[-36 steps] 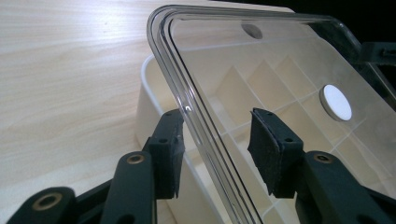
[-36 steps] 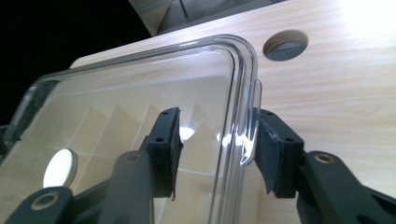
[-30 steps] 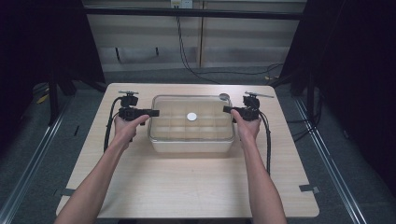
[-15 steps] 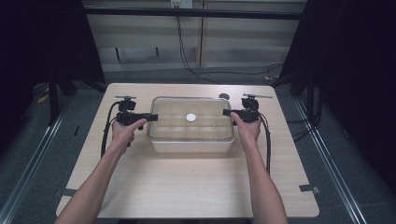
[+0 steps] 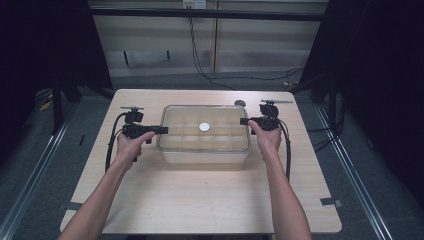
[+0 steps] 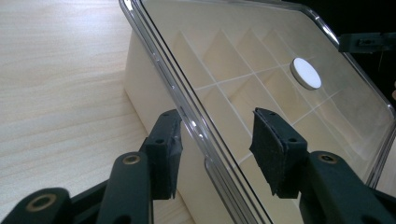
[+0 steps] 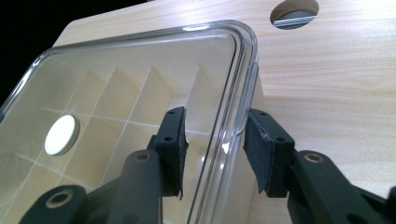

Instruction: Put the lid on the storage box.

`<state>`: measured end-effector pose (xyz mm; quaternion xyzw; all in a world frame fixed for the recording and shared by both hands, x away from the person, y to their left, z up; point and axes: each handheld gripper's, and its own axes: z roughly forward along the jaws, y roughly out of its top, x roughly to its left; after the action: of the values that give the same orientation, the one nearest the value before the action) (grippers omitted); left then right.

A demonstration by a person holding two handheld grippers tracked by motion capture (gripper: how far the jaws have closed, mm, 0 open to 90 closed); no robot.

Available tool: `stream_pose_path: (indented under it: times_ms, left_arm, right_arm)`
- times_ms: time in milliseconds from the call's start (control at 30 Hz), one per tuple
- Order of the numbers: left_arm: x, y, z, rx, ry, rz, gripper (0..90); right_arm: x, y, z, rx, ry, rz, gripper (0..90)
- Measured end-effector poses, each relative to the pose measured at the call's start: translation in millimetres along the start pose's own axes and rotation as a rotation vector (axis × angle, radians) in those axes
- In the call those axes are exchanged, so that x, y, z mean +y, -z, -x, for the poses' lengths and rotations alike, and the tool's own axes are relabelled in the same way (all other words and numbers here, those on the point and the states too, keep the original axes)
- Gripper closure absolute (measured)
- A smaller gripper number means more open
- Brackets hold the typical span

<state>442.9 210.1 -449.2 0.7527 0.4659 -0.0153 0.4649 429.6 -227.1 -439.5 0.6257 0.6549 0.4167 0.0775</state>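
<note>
Clear box [image 5: 204,135], one white disc [image 5: 204,127], two open tools.

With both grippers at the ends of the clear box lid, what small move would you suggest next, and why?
Probably close both grippers. The left gripper and right gripper each stand open astride an end rim of the clear plastic lid on the divided box; neither pinches it yet, so shutting on the rims comes before any lift.

A lab: dark curtains [image 5: 60,45] and floor cables [image 5: 220,75] surround the table [image 5: 200,195].
</note>
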Motion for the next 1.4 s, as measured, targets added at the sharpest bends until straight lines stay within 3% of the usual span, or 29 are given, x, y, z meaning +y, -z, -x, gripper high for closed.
stream_pose_path:
  times_ms: [300,400,467,600,700,867,1267,1400]
  left_arm:
    - [-2.8,0.1,4.6,-0.009,-0.018,-0.018,51.2]
    - [-6.1,1.5,6.2,-0.011,-0.024,-0.006,50.6]
    - [-7.0,2.4,5.3,-0.012,-0.03,-0.001,49.9]
    - [-6.3,6.5,5.8,0.027,-0.044,0.01,41.9]
    - [-4.3,13.7,5.2,0.057,-0.054,0.012,37.8]
    - [-4.9,27.8,8.4,0.091,-0.1,0.02,32.3]
    - [-20.2,54.7,23.4,0.116,-0.194,0.016,34.4]
    - [-24.5,65.9,32.1,0.108,-0.219,0.044,36.0]
  right_arm:
    - [-3.8,-4.2,4.8,0.004,-0.001,0.023,56.4]
    - [-4.1,-3.6,2.9,-0.037,0.054,0.049,58.2]
    - [-4.0,-4.0,2.6,-0.032,0.056,0.043,51.5]
    - [-7.1,0.2,-0.4,-0.014,0.067,0.077,41.2]
    - [-8.0,8.7,0.1,-0.002,0.068,0.104,37.6]
    - [-11.5,32.1,-3.5,0.021,0.129,0.137,35.2]
    - [-39.8,80.4,-15.2,0.082,0.218,0.181,35.4]
    - [-47.2,91.3,-20.7,0.097,0.237,0.19,35.7]
